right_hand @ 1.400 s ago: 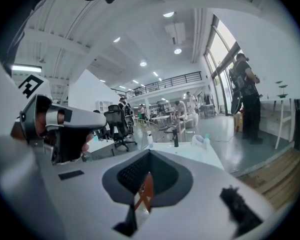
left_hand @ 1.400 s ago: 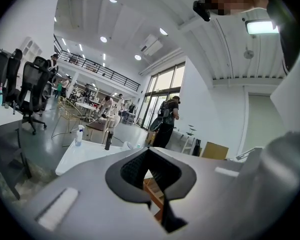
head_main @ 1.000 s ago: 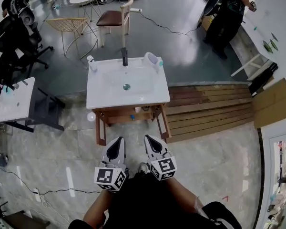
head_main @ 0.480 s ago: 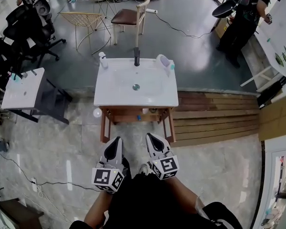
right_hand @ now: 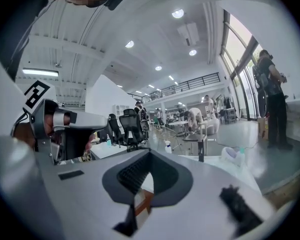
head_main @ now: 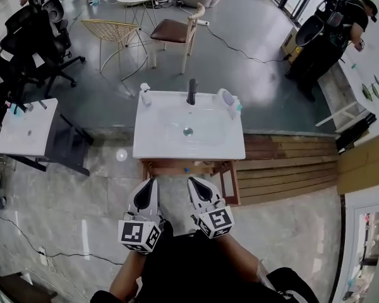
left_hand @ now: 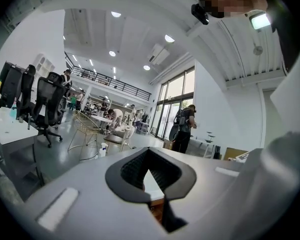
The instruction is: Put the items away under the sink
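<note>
White rectangular sink (head_main: 156, 145) stands just on the far side of the left gripper (head_main: 149, 183) and right gripper (head_main: 194, 183), both with jaws clenched together.

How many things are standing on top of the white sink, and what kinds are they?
On the sink:
spray bottle: 1
black tap: 1
white container with a teal part: 1
Total: 3
</note>
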### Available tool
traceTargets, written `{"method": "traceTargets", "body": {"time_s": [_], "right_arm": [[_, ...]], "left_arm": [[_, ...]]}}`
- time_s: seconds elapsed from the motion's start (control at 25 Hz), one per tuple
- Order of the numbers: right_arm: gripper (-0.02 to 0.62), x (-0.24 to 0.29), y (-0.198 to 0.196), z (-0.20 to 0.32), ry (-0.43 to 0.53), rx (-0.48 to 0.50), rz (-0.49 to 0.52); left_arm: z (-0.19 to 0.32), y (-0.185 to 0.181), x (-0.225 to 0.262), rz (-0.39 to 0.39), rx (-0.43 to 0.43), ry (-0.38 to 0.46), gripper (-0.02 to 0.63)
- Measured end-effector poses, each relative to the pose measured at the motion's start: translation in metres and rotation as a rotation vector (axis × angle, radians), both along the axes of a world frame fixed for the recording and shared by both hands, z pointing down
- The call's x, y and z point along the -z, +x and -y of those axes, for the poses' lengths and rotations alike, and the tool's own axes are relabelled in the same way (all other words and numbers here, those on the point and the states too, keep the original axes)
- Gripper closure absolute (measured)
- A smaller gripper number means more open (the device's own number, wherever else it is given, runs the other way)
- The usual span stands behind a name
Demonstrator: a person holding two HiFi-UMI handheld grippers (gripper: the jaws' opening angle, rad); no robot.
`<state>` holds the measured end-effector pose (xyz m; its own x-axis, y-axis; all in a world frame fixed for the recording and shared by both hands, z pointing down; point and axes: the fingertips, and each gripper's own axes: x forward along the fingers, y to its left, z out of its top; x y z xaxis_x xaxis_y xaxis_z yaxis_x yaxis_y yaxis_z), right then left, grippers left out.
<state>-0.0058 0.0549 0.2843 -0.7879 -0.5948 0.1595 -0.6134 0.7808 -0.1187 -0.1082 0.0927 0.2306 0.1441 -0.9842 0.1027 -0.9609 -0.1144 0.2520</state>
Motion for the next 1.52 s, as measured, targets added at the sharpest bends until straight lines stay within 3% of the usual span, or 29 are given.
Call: {"method": "traceTargets", "body": {"time_s": [0.32,0.72,1.12,1.32,1.52], "right_arm": [[0.581,-0.005,-0.071,0.037,-0.001,-0.032,0.005],[0.581,-0.003,-0.135,0.102,0.040,0.000,0.015],[0.580,-0.037,-0.191,0.206,0.019,0.038,0.011],[0.578,-0.053,-0.216,0.253,0.016,0.055,-0.017],[0.500,-0.090,-0.238,0.298,-0.006,0.061,-0.027]], "left_arm": [[0.031,-0.064,0.001,-0.012,-0.044,0.008,0.600],[0.075,-0.117,-0.008,-0.040,-0.015,0.002,0.600],[0.180,-0.154,-0.020,-0.030,-0.006,0.011,0.600],[0.229,-0.178,-0.030,-0.041,0.042,0.004,0.600],[0.265,-0.197,-0.050,-0.048,0.058,-0.015,0.600]]}}
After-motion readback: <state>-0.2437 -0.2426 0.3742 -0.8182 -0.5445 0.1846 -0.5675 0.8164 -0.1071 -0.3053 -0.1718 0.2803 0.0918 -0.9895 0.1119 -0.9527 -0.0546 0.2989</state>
